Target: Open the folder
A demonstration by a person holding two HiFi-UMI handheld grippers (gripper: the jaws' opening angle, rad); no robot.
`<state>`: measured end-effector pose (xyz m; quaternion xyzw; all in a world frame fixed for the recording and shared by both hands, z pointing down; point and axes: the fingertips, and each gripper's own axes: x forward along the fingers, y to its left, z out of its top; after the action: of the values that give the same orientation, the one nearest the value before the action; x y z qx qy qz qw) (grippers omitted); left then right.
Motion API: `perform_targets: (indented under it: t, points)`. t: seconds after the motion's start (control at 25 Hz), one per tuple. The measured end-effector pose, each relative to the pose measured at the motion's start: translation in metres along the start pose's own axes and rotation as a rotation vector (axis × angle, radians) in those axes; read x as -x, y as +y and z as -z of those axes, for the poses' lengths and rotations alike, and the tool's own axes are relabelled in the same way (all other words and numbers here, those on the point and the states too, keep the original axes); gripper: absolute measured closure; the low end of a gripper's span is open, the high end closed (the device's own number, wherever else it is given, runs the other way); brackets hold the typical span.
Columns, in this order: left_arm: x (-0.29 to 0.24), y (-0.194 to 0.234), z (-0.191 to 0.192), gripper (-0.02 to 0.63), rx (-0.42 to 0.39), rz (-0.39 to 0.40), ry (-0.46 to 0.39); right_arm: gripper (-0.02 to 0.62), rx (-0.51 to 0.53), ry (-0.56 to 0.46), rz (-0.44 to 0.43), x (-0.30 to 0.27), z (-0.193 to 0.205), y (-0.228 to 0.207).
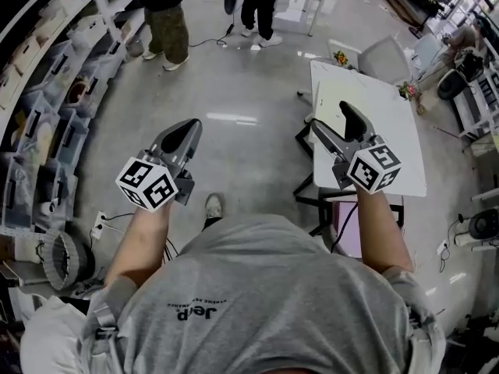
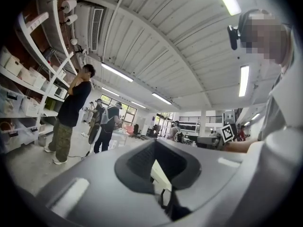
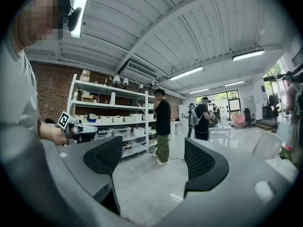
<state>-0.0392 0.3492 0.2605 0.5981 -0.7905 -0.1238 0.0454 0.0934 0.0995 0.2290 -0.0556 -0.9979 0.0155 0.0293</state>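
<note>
With the left gripper [image 1: 187,131] fingers clenched on nothing and the right gripper [image 1: 331,123] fingers released and empty, lower both to the white table [image 1: 398,131], where no folder is clearly discernible, and locate its free cover edge first.

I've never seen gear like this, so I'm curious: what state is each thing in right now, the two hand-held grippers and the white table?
Left gripper: jaws together, nothing between them.
Right gripper: jaws apart, empty.
White table: standing, touched by neither gripper.
Folder: cannot be made out in any view, so whether it is open or closed is unknown.
</note>
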Motion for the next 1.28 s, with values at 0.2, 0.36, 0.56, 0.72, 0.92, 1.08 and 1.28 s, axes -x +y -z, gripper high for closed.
perform_targets:
  t: [0.2, 0.36, 0.56, 0.72, 0.92, 1.08, 1.28]
  points:
    - [-0.062, 0.093, -0.022, 0.549, 0.006, 0.096, 0.009, 0.209, -0.014, 0.001, 0.118, -0.083, -0.01, -0.033]
    - [-0.11, 0.151, -0.042, 0.549, -0.009, 0.18, 0.038, 0.209, -0.031, -0.008, 0.206, -0.138, -0.023, -0.057]
    - [-0.155, 0.206, -0.062, 0.548, 0.001, 0.237, 0.046, 0.209, -0.044, 0.002, 0.273, -0.189, -0.032, -0.083]
    - [-0.183, 0.235, -0.067, 0.549, 0.014, 0.261, 0.058, 0.209, -0.059, 0.028, 0.304, -0.213, -0.031, -0.103]
    - [-0.212, 0.263, -0.058, 0.548, 0.032, 0.274, 0.076, 0.209, -0.072, 0.067, 0.32, -0.24, -0.017, -0.127]
    - [-0.241, 0.279, -0.049, 0.549, 0.044, 0.269, 0.094, 0.209, -0.084, 0.084, 0.31, -0.265, -0.008, -0.152]
    - [-0.279, 0.278, -0.035, 0.549, 0.033, 0.248, 0.119, 0.209, -0.107, 0.091, 0.27, -0.285, 0.005, -0.198]
